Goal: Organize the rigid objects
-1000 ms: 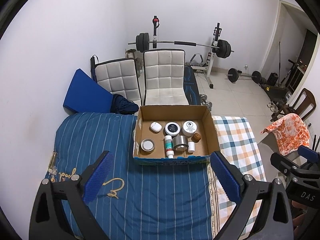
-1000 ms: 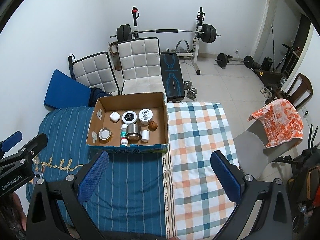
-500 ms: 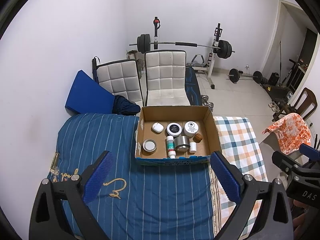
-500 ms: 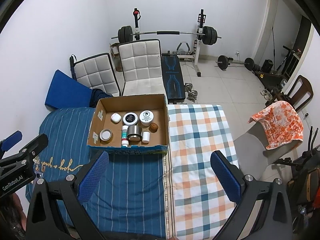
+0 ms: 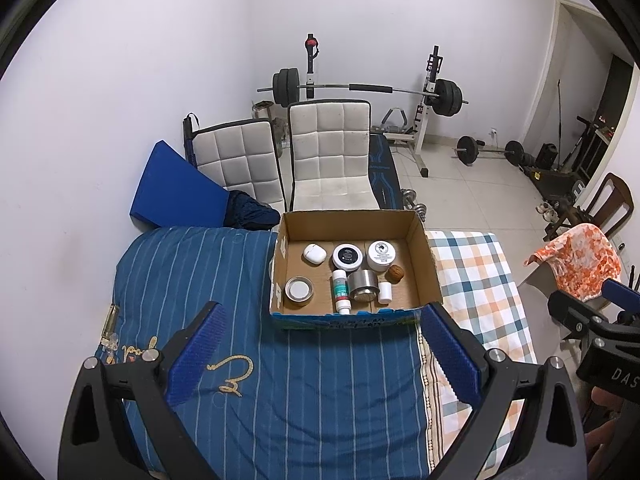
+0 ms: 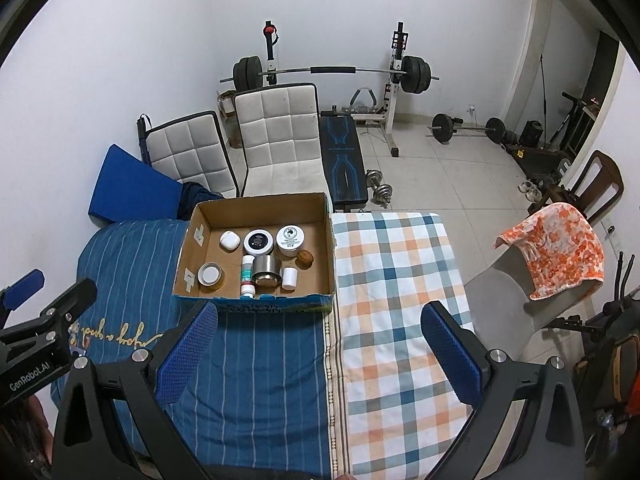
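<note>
On the bed, a cardboard box (image 5: 356, 308) is seen lying ahead of both tools, astride the seam where the blue striped cover (image 5: 200, 280) meets the checked cover (image 6: 392, 264).

Inside the box, from left to right, a round tin (image 5: 298, 289) is set apart near the left wall; a white case (image 5: 314, 254) lies by the far wall; a small bottle (image 5: 341, 291) lies on its side, its long axis running toward the tools; a black-lidded jar (image 5: 347, 256), a metal cup (image 5: 363, 287) on its side, a white-lidded jar (image 5: 382, 255), a small white bottle (image 5: 385, 292) and a brown nut-like piece (image 5: 396, 273) are clustered close together.

The left tool (image 5: 320, 350) is held with its fingers wide apart and nothing between them; the box lies straight ahead of it. The right tool (image 6: 320, 350) is likewise spread and empty, with the box ahead and to its left. The left tool is judged the better aligned.

Everything lies in the box; whether that is sorted or awaiting removal cannot be told.
</note>
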`<control>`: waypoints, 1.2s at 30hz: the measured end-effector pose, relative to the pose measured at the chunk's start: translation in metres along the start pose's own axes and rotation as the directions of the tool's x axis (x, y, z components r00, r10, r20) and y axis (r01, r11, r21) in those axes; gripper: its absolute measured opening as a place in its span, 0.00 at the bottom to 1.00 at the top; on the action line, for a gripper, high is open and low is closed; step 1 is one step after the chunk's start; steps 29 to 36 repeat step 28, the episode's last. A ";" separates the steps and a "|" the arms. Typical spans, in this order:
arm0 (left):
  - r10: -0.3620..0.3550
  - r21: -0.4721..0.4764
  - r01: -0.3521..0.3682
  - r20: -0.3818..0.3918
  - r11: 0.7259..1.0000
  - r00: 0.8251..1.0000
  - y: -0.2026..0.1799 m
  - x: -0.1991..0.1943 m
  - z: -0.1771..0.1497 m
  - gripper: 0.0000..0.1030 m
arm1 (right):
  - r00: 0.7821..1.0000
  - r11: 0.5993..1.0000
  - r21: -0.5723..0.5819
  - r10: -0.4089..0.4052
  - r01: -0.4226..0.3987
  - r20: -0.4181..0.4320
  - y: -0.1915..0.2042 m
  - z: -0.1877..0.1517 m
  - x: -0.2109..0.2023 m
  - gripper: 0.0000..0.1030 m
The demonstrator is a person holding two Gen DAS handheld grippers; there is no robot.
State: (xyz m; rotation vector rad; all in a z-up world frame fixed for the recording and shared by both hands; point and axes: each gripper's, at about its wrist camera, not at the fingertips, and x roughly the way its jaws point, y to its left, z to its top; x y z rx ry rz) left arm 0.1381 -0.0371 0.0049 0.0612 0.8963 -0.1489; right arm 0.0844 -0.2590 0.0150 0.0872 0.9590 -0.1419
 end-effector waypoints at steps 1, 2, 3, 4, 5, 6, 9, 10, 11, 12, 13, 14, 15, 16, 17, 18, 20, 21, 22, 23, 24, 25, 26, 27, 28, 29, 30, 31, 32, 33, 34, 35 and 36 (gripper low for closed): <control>-0.002 0.000 0.002 -0.001 1.000 1.000 0.000 0.000 0.000 0.97 | 1.000 1.000 -0.001 -0.001 0.001 0.000 0.000 0.001 -0.001 1.00; -0.003 0.001 0.003 -0.003 1.000 1.000 0.000 0.000 -0.001 0.97 | 1.000 1.000 -0.002 -0.004 0.004 0.001 0.000 0.001 -0.001 1.00; -0.004 0.003 0.004 -0.005 1.000 1.000 0.000 0.001 -0.001 0.97 | 1.000 1.000 -0.001 -0.005 0.005 0.002 0.000 0.001 -0.001 1.00; -0.004 0.004 0.004 -0.005 1.000 1.000 0.001 0.000 -0.001 0.97 | 1.000 1.000 0.001 -0.005 0.005 0.003 0.000 0.003 -0.002 1.00; -0.004 0.004 0.004 -0.005 1.000 1.000 0.001 0.000 -0.001 0.97 | 1.000 1.000 0.001 -0.004 0.004 0.002 0.000 0.005 -0.002 1.00; -0.005 0.003 0.005 -0.005 1.000 1.000 0.001 0.000 -0.001 0.97 | 1.000 1.000 -0.002 -0.006 0.006 0.002 0.000 0.005 -0.003 1.00; -0.007 0.004 0.007 -0.004 1.000 1.000 0.001 0.000 -0.001 0.97 | 1.000 1.000 0.003 -0.001 0.001 0.000 -0.001 0.008 -0.005 1.00; -0.007 0.005 0.007 -0.004 1.000 1.000 0.002 0.000 -0.001 0.97 | 1.000 1.000 0.004 -0.002 0.002 -0.002 -0.001 0.010 -0.004 1.00; -0.007 0.003 0.007 -0.003 1.000 1.000 0.002 -0.001 -0.002 0.97 | 1.000 1.000 0.005 -0.003 0.003 -0.001 -0.001 0.010 -0.005 1.00; -0.008 0.001 0.008 -0.001 1.000 1.000 0.002 -0.001 -0.003 0.97 | 1.000 1.000 0.005 -0.002 0.002 -0.002 -0.001 0.010 -0.005 1.00; -0.008 0.000 0.008 0.000 1.000 1.000 0.001 -0.002 -0.003 0.97 | 1.000 1.000 0.005 0.000 0.000 -0.003 -0.001 0.009 -0.005 1.00; -0.008 0.000 0.008 0.002 1.000 1.000 0.001 -0.002 -0.004 0.97 | 1.000 1.000 0.005 -0.001 0.001 -0.002 -0.001 0.010 -0.005 1.00; -0.007 -0.001 0.007 0.002 1.000 1.000 0.001 -0.002 -0.004 0.97 | 1.000 1.000 0.007 -0.002 0.002 -0.001 -0.001 0.010 -0.005 1.00; -0.007 -0.002 0.007 0.002 1.000 1.000 0.001 -0.002 -0.004 0.97 | 1.000 1.000 0.006 0.000 0.000 -0.001 -0.001 0.009 -0.005 1.00; -0.009 -0.003 0.009 0.002 1.000 1.000 0.001 -0.002 -0.005 0.97 | 1.000 1.000 0.008 0.002 -0.002 -0.002 -0.001 0.009 -0.005 1.00; -0.009 -0.003 0.009 0.002 1.000 1.000 0.002 -0.003 -0.005 0.97 | 1.000 1.000 0.008 0.001 -0.001 -0.001 -0.001 0.009 -0.005 1.00; -0.007 -0.003 0.007 0.000 1.000 1.000 0.001 -0.003 -0.005 0.97 | 1.000 1.000 0.003 0.001 -0.001 -0.001 -0.001 0.009 -0.005 1.00; -0.008 -0.003 0.008 -0.001 1.000 1.000 0.001 -0.003 -0.006 0.97 | 1.000 1.000 0.004 0.002 -0.002 -0.002 -0.001 0.009 -0.005 1.00; -0.007 -0.005 0.007 -0.001 1.000 1.000 0.002 -0.003 -0.006 0.97 | 1.000 1.000 0.004 0.000 0.000 -0.001 -0.001 0.009 -0.005 1.00; -0.007 -0.005 0.007 -0.001 1.000 1.000 0.002 -0.004 -0.006 0.97 | 1.000 1.000 0.003 0.001 -0.001 -0.002 -0.001 0.009 -0.005 1.00; -0.007 -0.005 0.007 0.001 1.000 1.000 0.002 -0.004 -0.006 0.97 | 1.000 1.000 0.005 0.002 -0.002 -0.004 -0.001 0.009 -0.004 1.00; -0.005 -0.006 0.005 0.006 1.000 1.000 0.002 -0.005 -0.006 0.97 | 1.000 1.000 0.006 0.002 -0.002 -0.003 -0.001 0.009 -0.005 1.00; -0.003 -0.006 0.003 0.009 1.000 1.000 0.002 -0.004 -0.005 0.97 | 1.000 1.000 0.008 0.000 0.000 -0.002 -0.001 0.007 -0.004 1.00; -0.003 -0.008 0.003 0.012 1.000 1.000 0.002 -0.004 -0.005 0.97 | 1.000 1.000 0.007 -0.001 0.001 -0.002 -0.001 0.007 -0.004 1.00; -0.005 -0.010 0.005 0.013 1.000 1.000 0.003 -0.004 -0.005 0.97 | 1.000 1.000 0.009 -0.001 0.001 -0.002 -0.001 0.007 -0.004 1.00; -0.005 -0.010 0.005 0.013 1.000 1.000 0.003 -0.004 -0.005 0.97 | 1.000 1.000 0.009 -0.001 0.001 -0.002 -0.001 0.007 -0.004 1.00; -0.005 -0.010 0.005 0.013 1.000 1.000 0.003 -0.004 -0.005 0.97 | 1.000 1.000 0.009 -0.001 0.001 -0.002 -0.001 0.007 -0.004 1.00; -0.005 -0.010 0.005 0.013 1.000 1.000 0.003 -0.004 -0.005 0.97 | 1.000 1.000 0.009 -0.001 0.001 -0.002 -0.001 0.007 -0.004 1.00; -0.005 -0.010 0.005 0.013 1.000 1.000 0.003 -0.004 -0.005 0.97 | 1.000 1.000 0.009 -0.001 0.001 -0.002 -0.001 0.007 -0.004 1.00; -0.005 -0.010 0.005 0.013 1.000 1.000 0.003 -0.004 -0.005 0.97 | 1.000 1.000 0.009 -0.001 0.001 -0.002 -0.001 0.007 -0.004 1.00; -0.005 -0.010 0.005 0.013 1.000 1.000 0.003 -0.004 -0.005 0.97 | 1.000 1.000 0.009 -0.001 0.001 -0.002 -0.001 0.007 -0.004 1.00; -0.005 -0.010 0.005 0.013 1.000 1.000 0.003 -0.004 -0.005 0.97 | 1.000 1.000 0.009 -0.001 0.001 -0.002 -0.001 0.007 -0.004 1.00; -0.005 -0.010 0.005 0.013 1.000 1.000 0.003 -0.004 -0.005 0.97 | 1.000 1.000 0.009 -0.001 0.001 -0.002 -0.001 0.007 -0.004 1.00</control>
